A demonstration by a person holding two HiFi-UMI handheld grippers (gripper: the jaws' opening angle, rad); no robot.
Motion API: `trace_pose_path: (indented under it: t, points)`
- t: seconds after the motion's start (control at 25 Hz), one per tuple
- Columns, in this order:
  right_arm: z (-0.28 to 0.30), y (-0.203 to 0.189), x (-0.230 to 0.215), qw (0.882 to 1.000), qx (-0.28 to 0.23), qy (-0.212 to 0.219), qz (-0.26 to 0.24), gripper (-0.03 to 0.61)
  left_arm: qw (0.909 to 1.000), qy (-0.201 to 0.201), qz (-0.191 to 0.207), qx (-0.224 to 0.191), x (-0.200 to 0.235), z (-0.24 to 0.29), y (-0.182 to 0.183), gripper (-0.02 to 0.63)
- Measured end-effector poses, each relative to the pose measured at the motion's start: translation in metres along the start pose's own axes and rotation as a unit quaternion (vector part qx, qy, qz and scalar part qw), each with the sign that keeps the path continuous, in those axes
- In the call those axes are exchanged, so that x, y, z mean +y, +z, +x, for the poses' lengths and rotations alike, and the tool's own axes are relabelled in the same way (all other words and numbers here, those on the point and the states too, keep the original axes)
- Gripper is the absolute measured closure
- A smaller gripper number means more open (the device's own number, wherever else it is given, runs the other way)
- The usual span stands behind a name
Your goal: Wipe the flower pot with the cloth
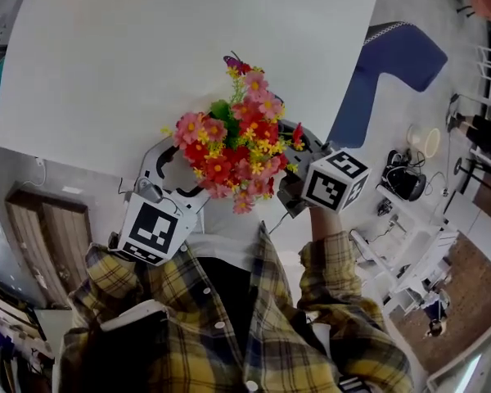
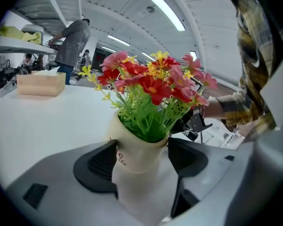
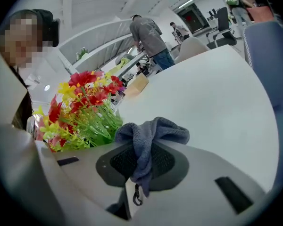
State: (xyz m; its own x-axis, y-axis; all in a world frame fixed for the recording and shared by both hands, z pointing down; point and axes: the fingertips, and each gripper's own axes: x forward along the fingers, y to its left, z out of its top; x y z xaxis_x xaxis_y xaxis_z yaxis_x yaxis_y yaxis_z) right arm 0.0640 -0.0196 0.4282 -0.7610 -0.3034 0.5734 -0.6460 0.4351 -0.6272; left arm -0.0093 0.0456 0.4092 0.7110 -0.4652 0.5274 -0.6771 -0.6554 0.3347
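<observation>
A cream flower pot (image 2: 137, 159) with red, pink and yellow artificial flowers (image 1: 233, 154) sits slightly tilted between the jaws of my left gripper (image 2: 141, 149), whose black pads (image 2: 101, 166) press its sides. In the head view the bouquet hides the pot, and the left gripper (image 1: 173, 170) reaches in from the lower left. My right gripper (image 3: 144, 161) is shut on a grey-blue cloth (image 3: 151, 133), which bunches out above the pads. It sits just right of the flowers (image 3: 80, 109), near the bouquet's right side (image 1: 299, 158). The white table (image 1: 147, 56) lies beyond.
A cardboard tissue box (image 2: 41, 84) stands farther back on the table. A blue chair (image 1: 385, 64) is at the table's right edge. A person in grey (image 2: 70, 41) stands in the background. My plaid sleeves fill the bottom of the head view.
</observation>
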Motion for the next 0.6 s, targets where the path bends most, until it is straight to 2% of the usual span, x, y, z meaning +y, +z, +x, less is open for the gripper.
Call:
trace_pose_path:
  t: [0.12, 0.36, 0.6]
  points:
    - [-0.001, 0.001, 0.0, 1.0, 0.002, 0.009, -0.008, 0.541, 0.9994, -0.022, 0.022, 0.015, 0.002, 0.001, 0.002, 0.287]
    - [0.005, 0.007, -0.002, 0.996, 0.052, 0.031, -0.069, 0.541, 0.9938, -0.063, 0.068, 0.061, 0.016, 0.005, 0.006, 0.288]
    - [0.007, 0.019, -0.006, 0.996, 0.051, 0.043, -0.065, 0.541, 0.98, -0.076, 0.155, 0.099, 0.018, 0.006, -0.003, 0.29]
